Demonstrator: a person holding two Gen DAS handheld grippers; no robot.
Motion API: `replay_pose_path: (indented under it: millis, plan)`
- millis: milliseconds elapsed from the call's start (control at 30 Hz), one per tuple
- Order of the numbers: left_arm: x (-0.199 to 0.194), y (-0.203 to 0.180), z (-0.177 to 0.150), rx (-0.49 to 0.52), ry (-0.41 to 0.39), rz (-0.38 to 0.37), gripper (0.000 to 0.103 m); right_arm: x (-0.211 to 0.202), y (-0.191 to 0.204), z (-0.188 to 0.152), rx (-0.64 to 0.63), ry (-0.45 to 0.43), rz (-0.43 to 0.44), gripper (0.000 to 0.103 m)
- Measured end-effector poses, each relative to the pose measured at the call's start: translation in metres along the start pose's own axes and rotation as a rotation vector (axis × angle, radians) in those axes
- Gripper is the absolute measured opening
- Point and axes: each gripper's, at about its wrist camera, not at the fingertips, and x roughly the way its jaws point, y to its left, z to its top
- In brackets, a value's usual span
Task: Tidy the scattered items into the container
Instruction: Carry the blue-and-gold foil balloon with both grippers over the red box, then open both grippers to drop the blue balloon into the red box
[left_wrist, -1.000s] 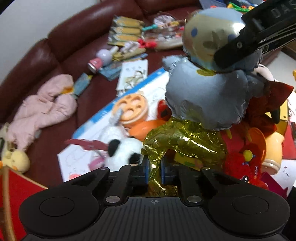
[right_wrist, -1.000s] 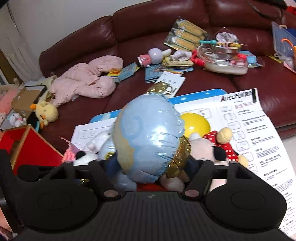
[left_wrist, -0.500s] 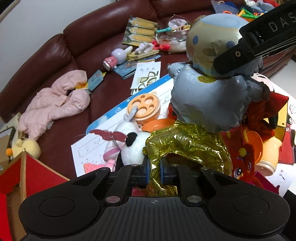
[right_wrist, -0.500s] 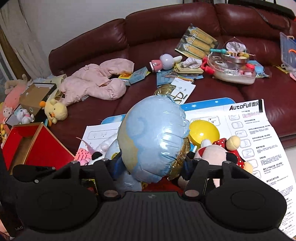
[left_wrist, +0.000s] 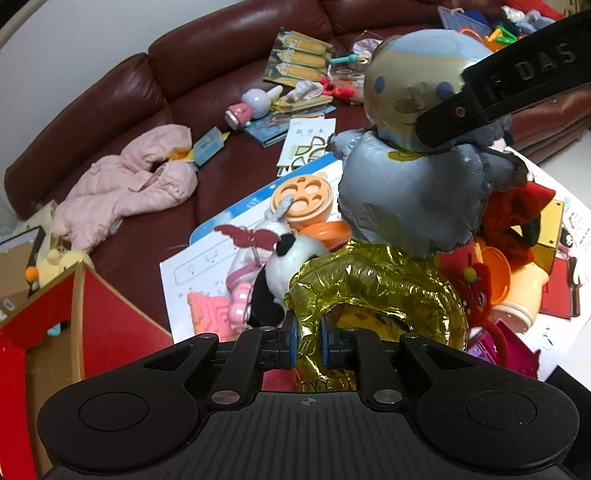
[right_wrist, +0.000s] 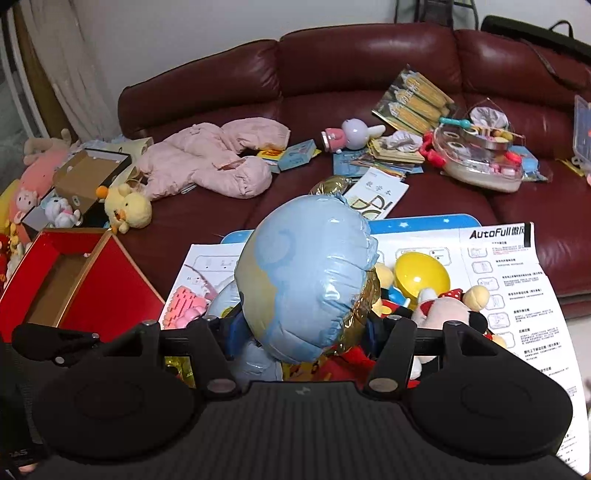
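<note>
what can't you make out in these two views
- Right wrist view: right gripper pads, hidden behind the foil balloon.
- Left wrist view: toys behind the balloon's gold part.
- Both views: inside of the red box, cut off by the edge.
- Printed sheet text too small.

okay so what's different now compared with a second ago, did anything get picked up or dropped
The foil balloon has been lifted higher above the toy pile; the red box and more of the sofa now show. Nothing was let go: the left gripper stays pinched on its gold part, the right gripper around its head.
</note>
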Motion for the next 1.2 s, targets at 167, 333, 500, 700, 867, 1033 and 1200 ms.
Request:
replay_pose_path:
  millis: [167, 333, 500, 700, 867, 1033, 1200]
  plan:
    - [-0.018, 0.008, -0.014, -0.025, -0.012, 0.000, 0.009, -0.005, 0.017, 0.001, -0.045, -0.001, 0.007, 0.063]
    - [-0.031, 0.024, -0.026, -0.075, -0.028, 0.014, 0.009, -0.010, 0.038, 0.002, -0.087, -0.008, 0.026, 0.062]
    - [-0.047, 0.040, -0.033, -0.122, -0.059, 0.023, 0.009, -0.016, 0.059, 0.005, -0.119, -0.016, 0.045, 0.062]
    - [-0.086, 0.074, -0.045, -0.215, -0.134, 0.080, 0.009, -0.032, 0.101, 0.024, -0.181, -0.070, 0.120, 0.062]
    - [-0.130, 0.112, -0.071, -0.310, -0.185, 0.180, 0.009, -0.041, 0.154, 0.039, -0.249, -0.112, 0.253, 0.063]
    - [-0.163, 0.155, -0.118, -0.428, -0.159, 0.295, 0.012, -0.030, 0.215, 0.036, -0.329, -0.089, 0.386, 0.064]
    - [-0.168, 0.178, -0.162, -0.556, -0.077, 0.347, 0.014, -0.001, 0.274, 0.013, -0.406, 0.008, 0.468, 0.064]
